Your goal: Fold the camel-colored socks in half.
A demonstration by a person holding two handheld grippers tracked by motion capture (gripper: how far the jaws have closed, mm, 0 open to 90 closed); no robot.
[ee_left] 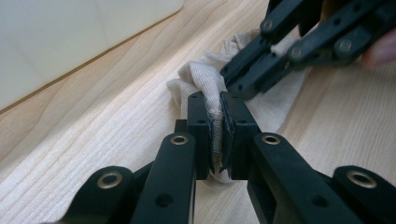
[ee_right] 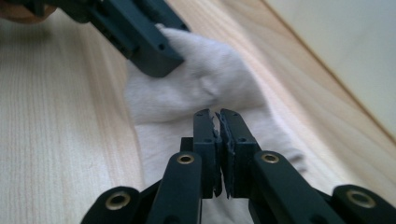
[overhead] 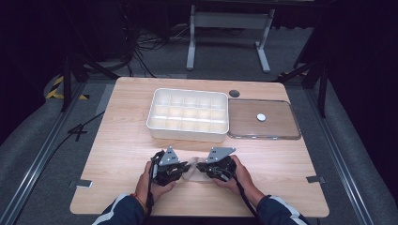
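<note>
Worktop (overhead: 122,140): light wood, carrying everything below. White compartment tray (overhead: 187,115): stands at the far middle of the worktop, its cells in rows. Clear flat lid (overhead: 263,119): lies just beside the tray on its right, with a small white disc (overhead: 261,117) on it.

Sock (overhead: 192,169): a pale cream knitted piece, lying on the near middle of the worktop between my two grippers, well apart from the tray. In the high view its long axis runs left to right, roughly parallel to the near edge of the worktop; which end is the toe I cannot tell.

My left gripper (overhead: 183,168): its jaws are clenched on one end of the sock. In the left gripper view (ee_left: 218,140) a ribbed fold of the fabric is pinched upright between the pads, and the rest of the sock (ee_left: 205,79) bunches away from the tips toward the other gripper.

My right gripper (overhead: 201,169): in the right gripper view (ee_right: 218,140) its jaws stand nearly together with a thin gap between the pads. They rest over the flat cloth (ee_right: 196,93), and I see no fabric caught between them. The sock spreads ahead of these tips toward the left gripper's jaws, which bite its far end.
</note>
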